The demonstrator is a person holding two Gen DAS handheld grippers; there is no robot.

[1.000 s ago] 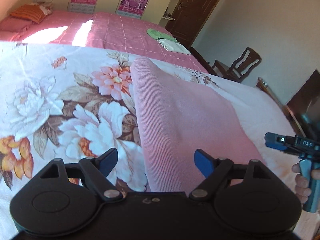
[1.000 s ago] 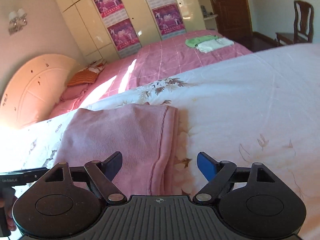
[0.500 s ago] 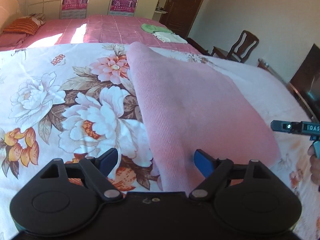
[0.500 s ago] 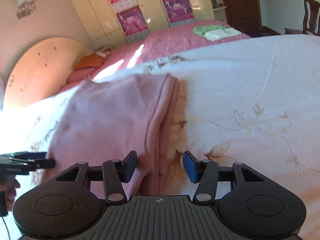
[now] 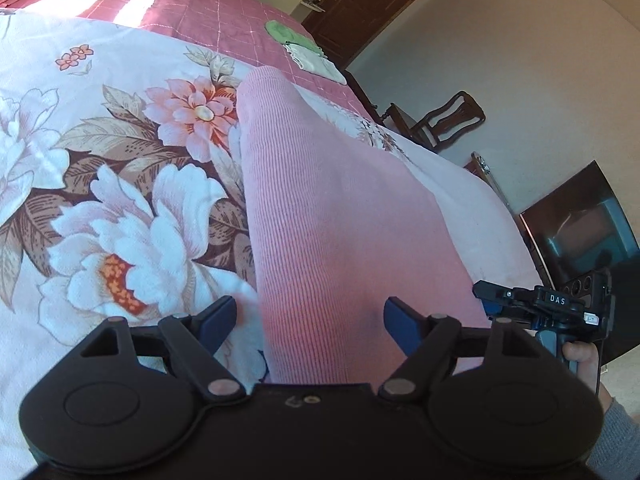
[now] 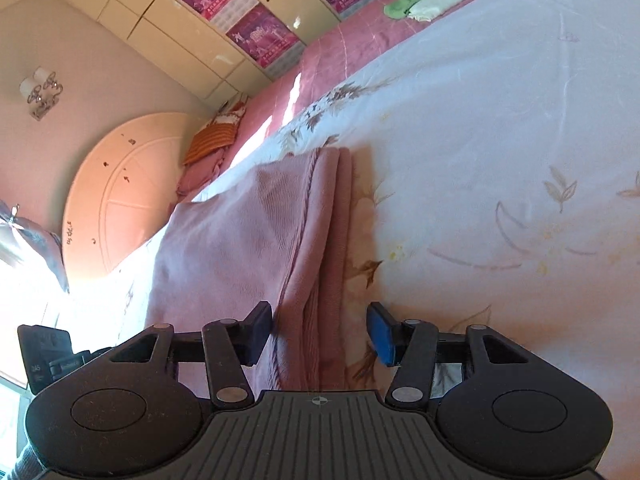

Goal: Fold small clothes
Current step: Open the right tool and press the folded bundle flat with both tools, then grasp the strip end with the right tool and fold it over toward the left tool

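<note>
Garment: folded pink knit (image 5: 340,216) is lying on the floral bed (image 5: 100,184), its near end hidden behind both grippers.
Left gripper (image 5: 310,318): fingers are standing wide apart, having just been closing slightly, straddling the cloth ungripped.
Right gripper (image 6: 320,332): fingers are standing half open, bracketing the layered edge; contact is unclear.

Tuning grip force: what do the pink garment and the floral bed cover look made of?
Pink garment: fine rib knit, probably cotton blend, matte; parallel ribs show, and stacked layers at its edge in the right wrist view.
Floral bed cover: smooth printed woven cloth, likely cotton or polyester, slight sheen; weave not resolvable.
</note>
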